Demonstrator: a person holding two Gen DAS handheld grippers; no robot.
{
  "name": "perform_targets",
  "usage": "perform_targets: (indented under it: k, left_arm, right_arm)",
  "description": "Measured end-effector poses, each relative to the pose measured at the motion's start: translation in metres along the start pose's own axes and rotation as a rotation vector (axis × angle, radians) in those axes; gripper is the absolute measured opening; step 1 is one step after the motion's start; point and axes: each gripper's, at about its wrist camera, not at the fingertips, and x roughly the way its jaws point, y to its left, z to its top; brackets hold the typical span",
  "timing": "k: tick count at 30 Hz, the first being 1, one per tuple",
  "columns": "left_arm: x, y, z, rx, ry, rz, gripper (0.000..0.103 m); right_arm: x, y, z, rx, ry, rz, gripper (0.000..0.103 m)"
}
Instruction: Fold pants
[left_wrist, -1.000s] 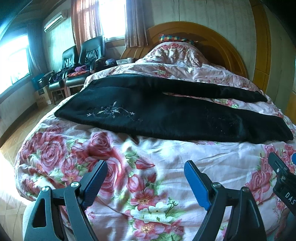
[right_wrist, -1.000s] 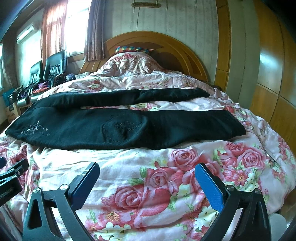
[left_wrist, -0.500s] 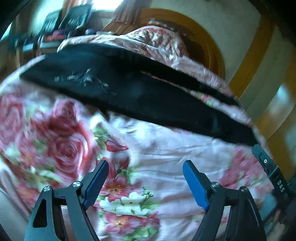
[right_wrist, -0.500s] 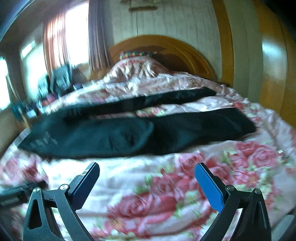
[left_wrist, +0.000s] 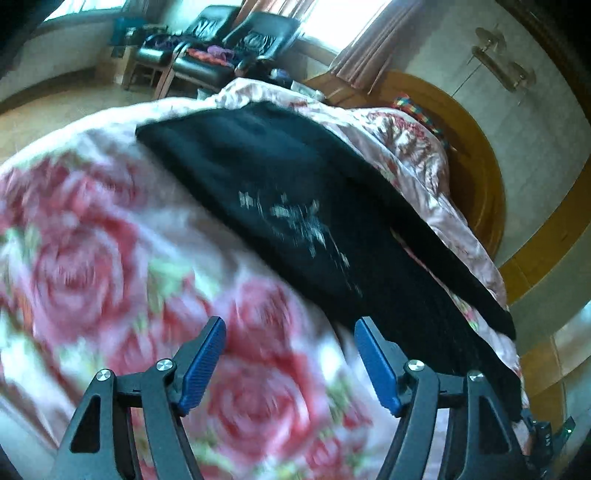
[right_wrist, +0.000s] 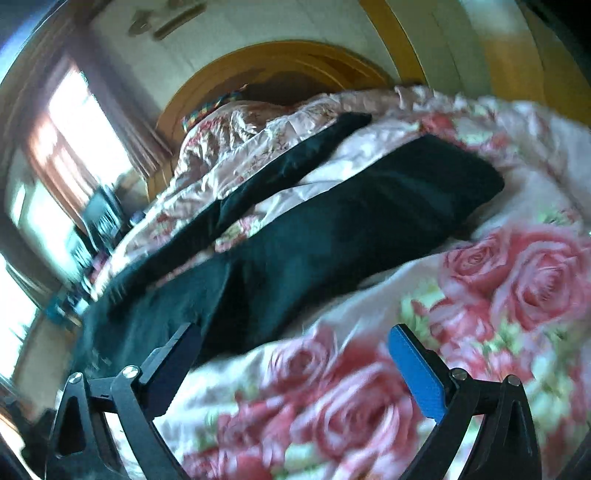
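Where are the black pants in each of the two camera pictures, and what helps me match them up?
Left wrist view: the pants run diagonally from upper left to lower right across the floral bedspread, pale embroidery near their middle.
Right wrist view: the pants run from lower left to upper right, both legs ending at upper right.
Shared landmark: the arched wooden headboard beyond the pants.

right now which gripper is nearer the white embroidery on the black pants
Left. The left gripper sits just below the white embroidery at the waist end, its fingers closing on nothing; the right gripper is by the legs of the black pants.
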Motion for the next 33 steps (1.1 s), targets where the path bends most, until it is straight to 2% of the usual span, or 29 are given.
perform_targets:
  k: [1,3,4,6,12,16,19,20,21,23,25,27,29,31,33]
  left_arm:
    - [0.003,-0.001,0.006,0.015,-0.008,0.014,0.072]
    - [0.015,0.0,0.017,0.037,-0.02,0.046,0.065]
    - [0.02,0.001,0.022,0.044,-0.021,0.052,0.064]
    - [0.033,0.004,0.034,0.042,-0.006,0.073,0.058]
    - [0.053,0.024,0.053,-0.024,-0.001,0.092,0.051]
    - [0.066,0.027,0.06,-0.017,-0.008,0.093,0.05]
    - [0.069,0.027,0.06,0.024,-0.033,0.091,0.05]
    - [0.07,0.028,0.06,0.032,-0.038,0.092,0.05]
    - [0.071,0.031,0.059,0.025,-0.051,0.082,0.05]
    - [0.071,0.036,0.061,-0.016,-0.082,0.059,0.049]
    - [0.074,0.04,0.066,-0.069,-0.093,0.054,0.043]
    - [0.08,0.045,0.073,-0.147,-0.082,0.046,0.024]
    - [0.084,0.05,0.077,-0.209,-0.059,0.021,0.015]
    - [0.082,0.053,0.079,-0.235,-0.048,0.006,0.009]
    - [0.074,0.051,0.081,-0.208,-0.05,-0.009,0.007]
  right_arm:
    - [0.006,-0.008,0.006,0.033,0.01,0.009,0.095]
    - [0.017,-0.02,0.015,0.091,0.027,0.026,0.08]
    - [0.02,-0.023,0.018,0.101,0.028,0.036,0.077]
    - [0.025,-0.028,0.024,0.113,0.014,0.042,0.077]
    - [0.041,-0.045,0.034,0.184,0.008,0.064,0.076]
    - [0.048,-0.049,0.04,0.188,-0.006,0.091,0.073]
    - [0.053,-0.051,0.042,0.204,-0.015,0.148,0.063]
    - [0.055,-0.052,0.042,0.205,-0.01,0.167,0.056]
    - [0.057,-0.051,0.043,0.201,-0.002,0.18,0.048]
    - [0.062,-0.05,0.044,0.186,0.012,0.165,0.042]
    - [0.069,-0.054,0.044,0.219,0.032,0.149,0.039]
    - [0.075,-0.06,0.046,0.255,0.054,0.104,0.023]
    - [0.078,-0.062,0.047,0.266,0.063,0.086,0.016]
    - [0.073,-0.061,0.049,0.242,0.039,0.105,0.012]
    - [0.066,-0.054,0.051,0.185,0.02,0.102,0.01]
